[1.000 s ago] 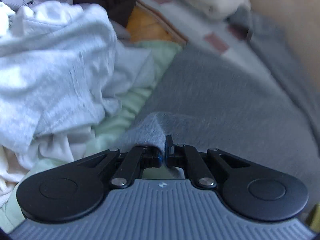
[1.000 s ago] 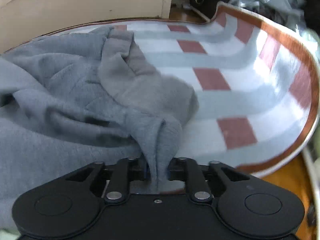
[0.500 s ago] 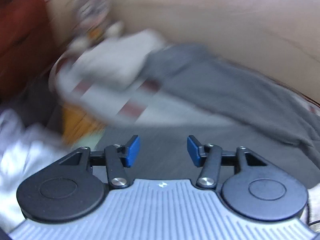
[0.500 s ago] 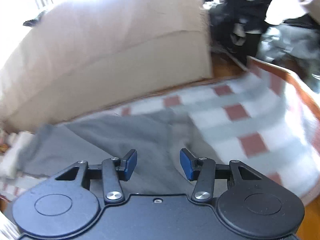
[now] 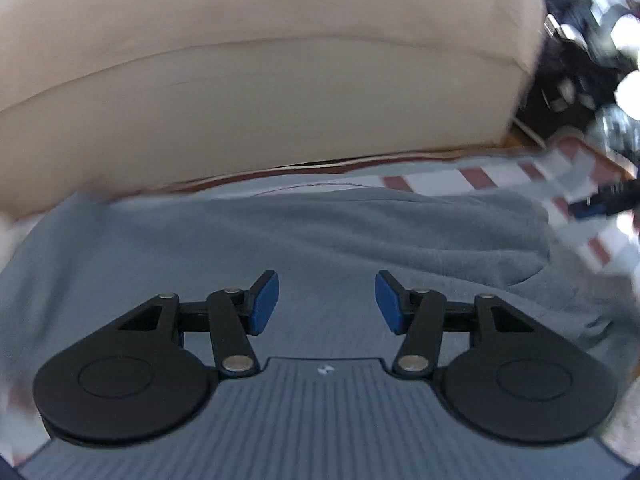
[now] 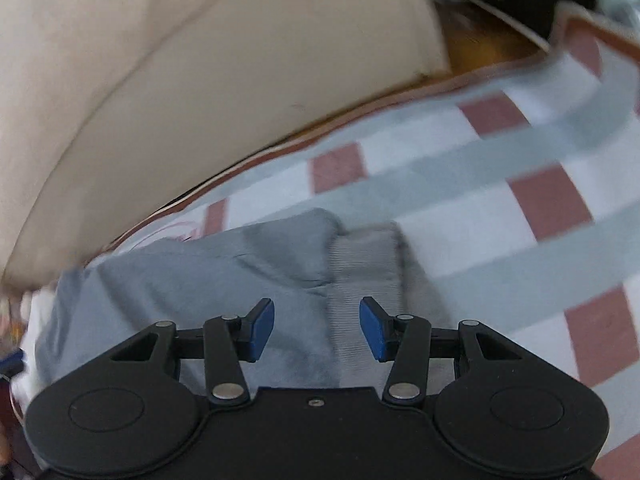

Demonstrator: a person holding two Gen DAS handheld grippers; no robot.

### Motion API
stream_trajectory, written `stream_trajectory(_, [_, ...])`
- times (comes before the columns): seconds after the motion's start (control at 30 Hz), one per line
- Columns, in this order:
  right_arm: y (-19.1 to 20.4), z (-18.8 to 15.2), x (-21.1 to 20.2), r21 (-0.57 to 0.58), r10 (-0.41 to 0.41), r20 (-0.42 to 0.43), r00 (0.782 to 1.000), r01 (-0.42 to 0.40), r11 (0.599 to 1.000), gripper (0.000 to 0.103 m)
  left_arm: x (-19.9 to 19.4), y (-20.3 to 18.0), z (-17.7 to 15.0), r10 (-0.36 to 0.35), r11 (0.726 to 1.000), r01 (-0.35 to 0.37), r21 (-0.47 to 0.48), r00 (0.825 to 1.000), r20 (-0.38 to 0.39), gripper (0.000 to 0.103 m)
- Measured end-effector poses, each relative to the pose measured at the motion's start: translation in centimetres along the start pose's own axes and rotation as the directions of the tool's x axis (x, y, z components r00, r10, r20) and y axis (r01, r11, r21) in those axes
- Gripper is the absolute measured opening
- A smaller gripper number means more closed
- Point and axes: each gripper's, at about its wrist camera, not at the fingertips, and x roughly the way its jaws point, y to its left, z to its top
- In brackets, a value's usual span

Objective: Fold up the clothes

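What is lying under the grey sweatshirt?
The grey sweatshirt lies on a checked blanket with red squares. What is beneath the blanket is covered.

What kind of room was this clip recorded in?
Probably a living room at home, with work done on the floor: a grey garment lies on a checked rug, against a beige sofa, with wooden floor beyond.

The left gripper (image 5: 326,306) is seen above a grey garment (image 5: 320,240), its jaws apart with nothing between them. The garment is spread over a checked blanket (image 5: 480,176), behind which a beige cushion (image 5: 260,80) is seen.
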Motion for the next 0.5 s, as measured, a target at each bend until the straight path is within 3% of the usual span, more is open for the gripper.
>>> stream_trajectory(0.13, [-3.1,-1.4,1.8,0.116,0.010,0.037,0.999,-0.014,0.993,0.053,6.7,-0.5,-1.9,-0.038,0.995,0.032,-0.093,0.997,-0.066,0.050])
stream_trajectory(0.2, [-3.9,-1.6,3.0,0.129,-0.010,0.029,1.000,0.006,0.992,0.053,8.1,0.4,-3.6,-0.064,0.990,0.053,-0.130,0.995,-0.080,0.050])
stream_trajectory(0.33, [-4.2,-1.5,5.2,0.078,-0.040,0.020,0.999,0.038,0.996,0.056,8.5,2.1,-5.8,0.014,0.996,-0.025,-0.086,0.993,-0.117,0.050])
stream_trajectory(0.5, [-4.0,-0.5,6.5,0.104,0.070,0.036,0.997,-0.074,0.992,0.056,7.8,4.3,-6.7,0.036,0.993,-0.047,-0.106,0.994,-0.103,0.051])
